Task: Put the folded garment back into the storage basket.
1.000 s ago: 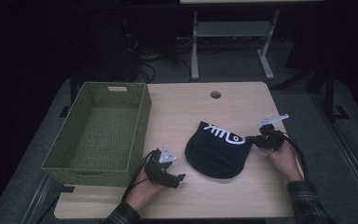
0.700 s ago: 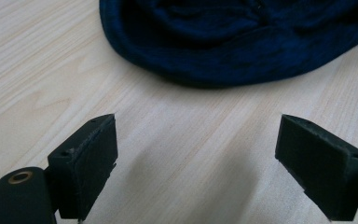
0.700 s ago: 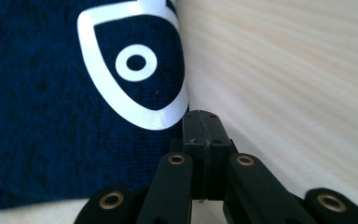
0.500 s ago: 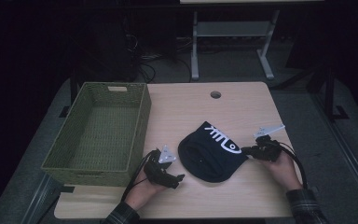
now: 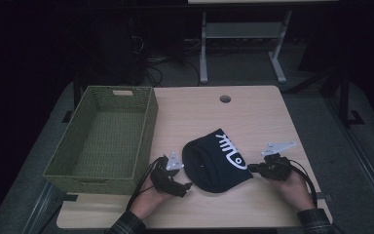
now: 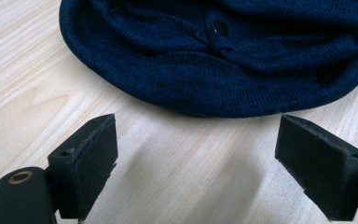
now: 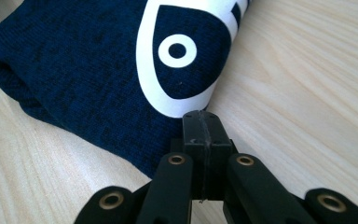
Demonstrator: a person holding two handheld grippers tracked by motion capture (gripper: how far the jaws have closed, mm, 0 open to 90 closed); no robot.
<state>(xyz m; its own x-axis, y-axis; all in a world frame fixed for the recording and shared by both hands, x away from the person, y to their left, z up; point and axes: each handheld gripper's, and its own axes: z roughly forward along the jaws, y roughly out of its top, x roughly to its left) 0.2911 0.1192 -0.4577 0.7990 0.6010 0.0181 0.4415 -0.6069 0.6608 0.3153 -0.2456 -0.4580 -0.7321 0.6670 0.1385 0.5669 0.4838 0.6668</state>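
1. Right gripper is resting low at the near right of the table, its jaws pressed together at the right edge of the dark blue beanie. In the right gripper view the pads are meeting just where the knit ends, so it appears to be pinching a thin bit of the hem, though the cloth between them is hidden.
2. Left gripper is sitting just near-left of the hat, its jaws standing wide apart with nothing between them; bare wood is showing in the gap in the left gripper view, and the hat's rolled rim is lying just beyond the pads.
3. Lying flat on the near middle of the table, the beanie is showing its white fish-bone print towards the right.
4. A woven green basket is standing empty at the left, just beyond the left hand. Judging by this, the hat is likely being dragged leftward so the open gripper can take its rim for the basket.
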